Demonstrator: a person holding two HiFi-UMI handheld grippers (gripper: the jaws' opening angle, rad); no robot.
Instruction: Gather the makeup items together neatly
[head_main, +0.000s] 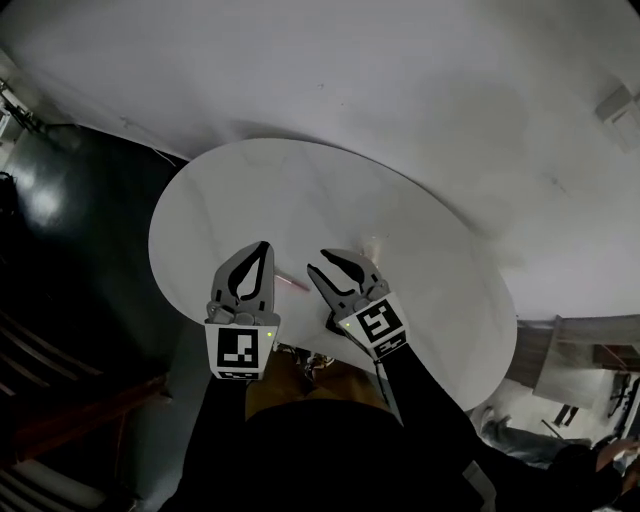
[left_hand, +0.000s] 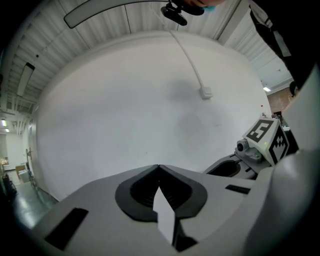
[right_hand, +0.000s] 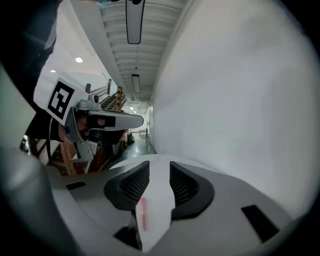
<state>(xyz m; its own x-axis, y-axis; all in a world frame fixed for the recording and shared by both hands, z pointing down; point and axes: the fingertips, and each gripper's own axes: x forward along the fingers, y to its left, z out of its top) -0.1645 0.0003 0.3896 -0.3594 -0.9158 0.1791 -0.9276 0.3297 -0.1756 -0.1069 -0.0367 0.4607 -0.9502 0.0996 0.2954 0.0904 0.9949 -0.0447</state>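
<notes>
The right gripper (right_hand: 159, 170) has its jaws partly apart and grips nothing. Its own view shows a thin pink makeup stick (right_hand: 143, 215) lying on the round white table (head_main: 250, 190) in the gap between the jaws, low in the frame and nearer the left-hand jaw. The head view gives that stick only as a short pink streak at centre frame, between the two grippers. The left gripper (left_hand: 159, 167) is closed tip to tip and empty, facing a white wall (left_hand: 150, 100).

item: 1 slim pink makeup stick (head_main: 293, 283)
look: thin, straight
pose: lying flat, loose
place: on white round table (head_main: 300, 190), toward its near edge
</notes>
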